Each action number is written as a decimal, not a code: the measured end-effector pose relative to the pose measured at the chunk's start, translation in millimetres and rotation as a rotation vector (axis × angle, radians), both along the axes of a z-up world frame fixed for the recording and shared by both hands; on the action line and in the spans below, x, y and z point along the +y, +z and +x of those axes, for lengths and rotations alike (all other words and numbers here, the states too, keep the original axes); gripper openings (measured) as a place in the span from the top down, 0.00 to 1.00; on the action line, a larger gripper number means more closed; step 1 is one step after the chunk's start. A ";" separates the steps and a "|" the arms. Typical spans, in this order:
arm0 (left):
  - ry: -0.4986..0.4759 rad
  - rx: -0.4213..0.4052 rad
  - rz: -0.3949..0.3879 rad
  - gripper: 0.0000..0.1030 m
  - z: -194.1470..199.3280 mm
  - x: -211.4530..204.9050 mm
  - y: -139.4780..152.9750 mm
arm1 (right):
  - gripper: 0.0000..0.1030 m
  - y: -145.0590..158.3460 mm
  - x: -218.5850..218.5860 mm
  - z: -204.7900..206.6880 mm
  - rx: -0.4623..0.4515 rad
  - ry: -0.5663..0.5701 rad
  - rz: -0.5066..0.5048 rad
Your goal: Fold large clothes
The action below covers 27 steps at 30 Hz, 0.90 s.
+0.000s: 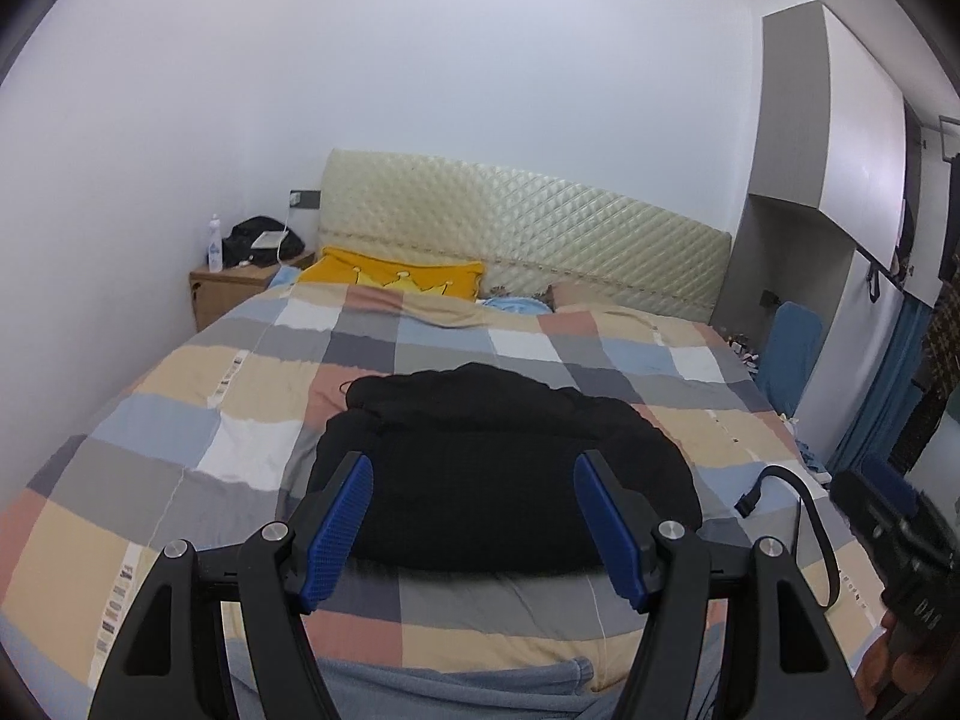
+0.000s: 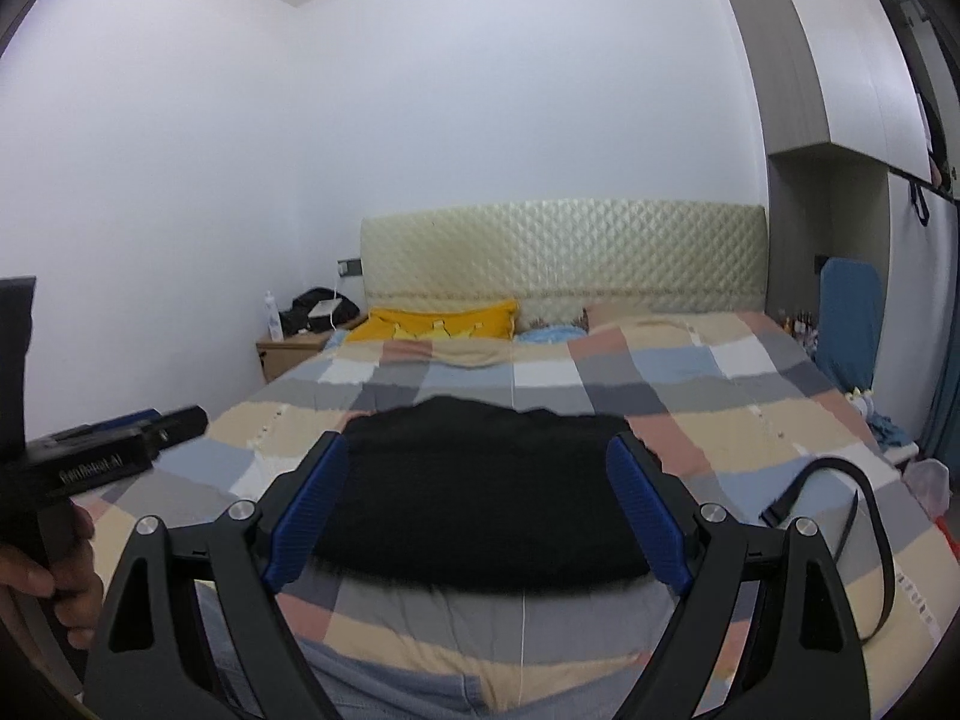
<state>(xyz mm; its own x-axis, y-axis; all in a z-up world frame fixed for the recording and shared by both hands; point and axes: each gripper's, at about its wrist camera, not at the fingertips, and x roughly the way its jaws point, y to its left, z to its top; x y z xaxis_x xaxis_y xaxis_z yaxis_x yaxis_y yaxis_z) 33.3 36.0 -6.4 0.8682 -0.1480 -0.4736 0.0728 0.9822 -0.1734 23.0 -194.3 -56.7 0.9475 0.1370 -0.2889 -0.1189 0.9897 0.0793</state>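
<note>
Blue-padded fingers [image 1: 336,531] of the left gripper [image 1: 474,480] are seen nearest the lens, spread wide apart with nothing between them; the right gripper [image 2: 477,462] is likewise held spread and empty. Beyond both, one black garment [image 1: 498,480] is laid in a compact mound on the checked bedspread [image 1: 180,408], near its foot end and about midway across its width. From the right wrist view it is seen as a flat slab with a straight near edge [image 2: 480,510], which would fit a garment already folded; a bunched heap awaiting spreading cannot be ruled out, so no step is fixed. Any further grasp would call for both pairs of fingers to be lowered onto a cloth edge.

Counted: one garment, two grippers, one yellow pillow [image 1: 390,276] at the bedspread's head end, one black cable [image 1: 798,510] right of the garment.
</note>
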 end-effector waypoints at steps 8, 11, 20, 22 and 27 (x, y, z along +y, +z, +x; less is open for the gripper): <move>0.007 0.059 0.026 0.33 0.1 -1.7 -23.5 | 0.14 -24.6 -3.1 0.0 0.070 0.000 -0.013; 0.007 0.085 0.032 0.33 2.4 -2.1 -31.4 | 0.14 -31.0 -9.1 -0.9 0.084 -0.016 0.002; 0.015 0.104 0.047 0.33 7.2 -4.0 -36.7 | 0.12 -37.9 -15.4 6.1 0.108 -0.031 0.001; 0.015 0.112 0.044 0.33 9.5 -3.8 -38.3 | 0.10 -39.2 -14.4 8.2 0.112 -0.030 0.006; 0.018 0.122 0.050 0.33 14.8 -5.1 -40.2 | 0.00 -39.2 -13.3 11.6 0.109 -0.039 0.003</move>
